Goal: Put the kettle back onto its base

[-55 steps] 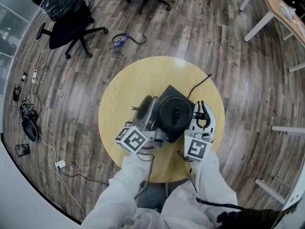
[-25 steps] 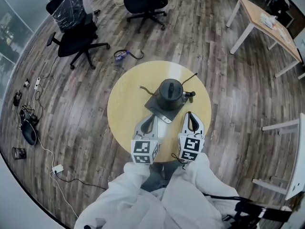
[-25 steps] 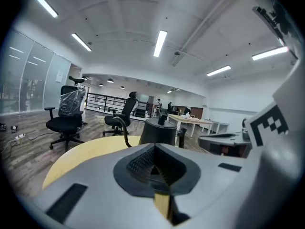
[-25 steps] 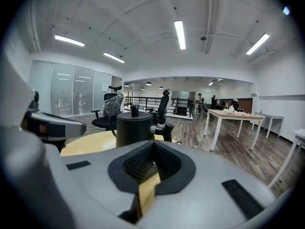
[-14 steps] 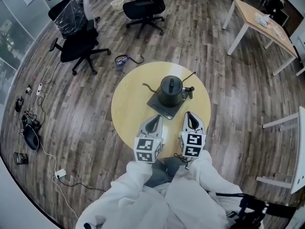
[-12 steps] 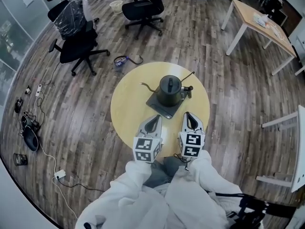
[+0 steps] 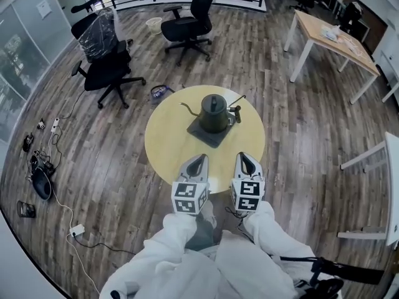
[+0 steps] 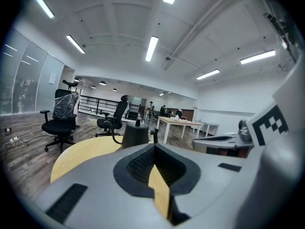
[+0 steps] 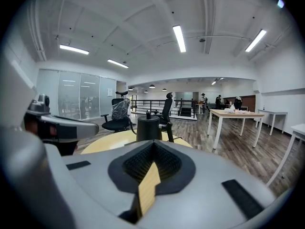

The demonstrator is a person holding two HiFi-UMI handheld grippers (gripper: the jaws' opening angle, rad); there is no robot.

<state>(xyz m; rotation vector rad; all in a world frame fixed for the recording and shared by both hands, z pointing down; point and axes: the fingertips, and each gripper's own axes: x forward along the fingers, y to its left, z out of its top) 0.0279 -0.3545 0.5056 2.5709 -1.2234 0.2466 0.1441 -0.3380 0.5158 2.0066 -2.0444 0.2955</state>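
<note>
A dark gooseneck kettle (image 7: 214,112) stands upright on its dark square base (image 7: 208,133), on the far half of the round yellow table (image 7: 168,148). Both grippers hang at the table's near edge, well short of the kettle. My left gripper (image 7: 199,159) is shut with nothing in it, and so is my right gripper (image 7: 241,156). In the left gripper view the kettle (image 8: 135,133) shows beyond the shut left gripper (image 8: 155,147). In the right gripper view the kettle (image 9: 148,128) stands straight ahead of the shut right gripper (image 9: 153,144).
Two black office chairs (image 7: 103,64) (image 7: 190,20) stand on the wood floor beyond the table. A wooden desk (image 7: 330,39) is at the far right. Cables and a power strip (image 7: 37,161) lie on the floor at the left. The kettle's cord (image 7: 235,100) trails off the table's far side.
Both grippers have drawn back from the kettle toward the table's near edge, side by side. The kettle stays on its base, and the head view now takes in more of the room.
</note>
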